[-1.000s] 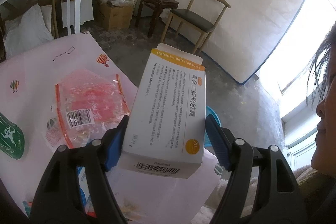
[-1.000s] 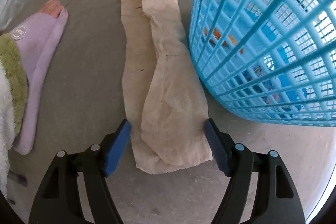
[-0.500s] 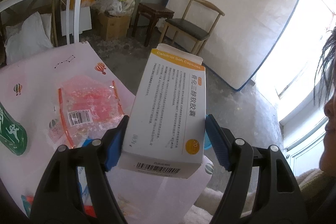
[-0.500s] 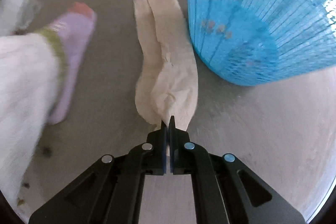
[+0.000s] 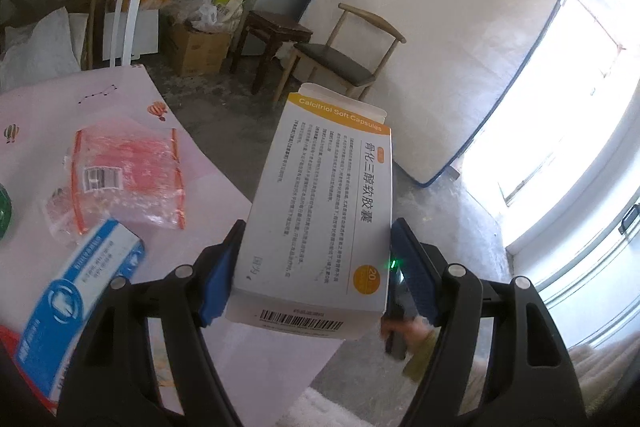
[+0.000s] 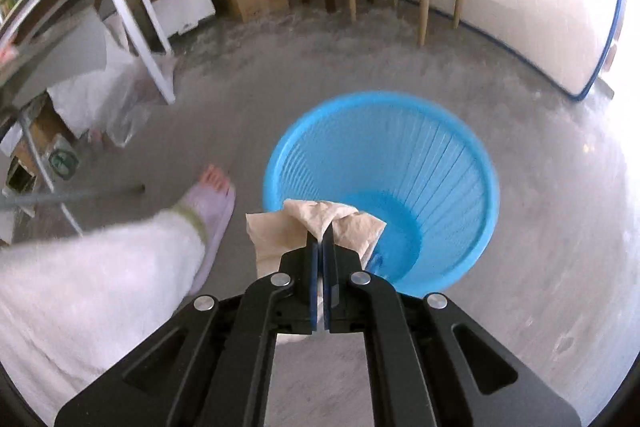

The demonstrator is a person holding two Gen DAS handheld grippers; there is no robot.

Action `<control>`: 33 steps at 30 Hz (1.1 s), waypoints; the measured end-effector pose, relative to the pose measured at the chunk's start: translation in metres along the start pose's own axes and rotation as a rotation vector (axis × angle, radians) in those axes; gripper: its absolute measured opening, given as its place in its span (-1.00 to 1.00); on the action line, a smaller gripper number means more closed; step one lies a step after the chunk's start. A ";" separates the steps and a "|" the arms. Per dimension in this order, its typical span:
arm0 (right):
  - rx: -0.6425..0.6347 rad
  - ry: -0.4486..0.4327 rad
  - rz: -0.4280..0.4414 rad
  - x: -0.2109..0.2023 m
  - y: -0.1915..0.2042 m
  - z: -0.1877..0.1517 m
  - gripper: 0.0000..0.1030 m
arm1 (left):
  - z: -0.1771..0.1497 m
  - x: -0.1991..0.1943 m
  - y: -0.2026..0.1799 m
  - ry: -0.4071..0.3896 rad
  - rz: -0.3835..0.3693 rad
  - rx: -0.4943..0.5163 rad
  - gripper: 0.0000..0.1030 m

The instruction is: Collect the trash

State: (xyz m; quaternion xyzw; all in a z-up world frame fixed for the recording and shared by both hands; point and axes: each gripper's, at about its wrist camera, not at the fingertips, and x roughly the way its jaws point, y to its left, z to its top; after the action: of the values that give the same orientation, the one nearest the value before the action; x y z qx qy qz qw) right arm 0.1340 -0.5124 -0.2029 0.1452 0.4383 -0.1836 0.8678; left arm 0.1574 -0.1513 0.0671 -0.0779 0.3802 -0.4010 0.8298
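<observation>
1. Holding the white capsule box (image 5: 320,211) in our left gripper (image 5: 316,267); its jaws stand wide, clamped on the box's sides, above the pink table (image 5: 48,107)'s edge.
2. Our right gripper (image 6: 320,247), jaws pinched tight on the beige paper towel (image 6: 316,223), hangs above the blue basket (image 6: 480,163)'s near rim.
3. Risk: released here, the limp towel may drape outside the rim; the box could slip, being held only at its lower end.

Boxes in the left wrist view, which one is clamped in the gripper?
The white and orange capsule box, upright between the left gripper pads. The blue and white box lies flat on the table.
</observation>
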 end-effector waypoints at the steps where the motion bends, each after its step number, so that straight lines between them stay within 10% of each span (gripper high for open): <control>1: -0.006 -0.018 -0.001 -0.007 -0.003 0.013 -0.96 | -0.002 0.000 -0.002 -0.007 -0.009 -0.001 0.33; 15: 0.060 -0.246 -0.079 -0.073 -0.027 0.115 -0.96 | -0.010 0.004 -0.014 -0.011 -0.016 -0.006 0.33; 29: 0.118 0.044 -0.066 0.040 -0.039 0.042 -0.96 | -0.007 0.043 -0.019 0.059 -0.012 0.003 0.33; 33: 0.160 0.135 -0.054 0.055 -0.056 0.030 -0.26 | -0.005 0.064 -0.030 0.083 -0.036 0.001 0.33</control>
State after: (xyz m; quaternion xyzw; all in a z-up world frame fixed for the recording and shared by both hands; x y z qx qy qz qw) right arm 0.1608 -0.5849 -0.2355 0.2144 0.4832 -0.2311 0.8168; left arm 0.1604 -0.2168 0.0405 -0.0677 0.4126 -0.4190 0.8060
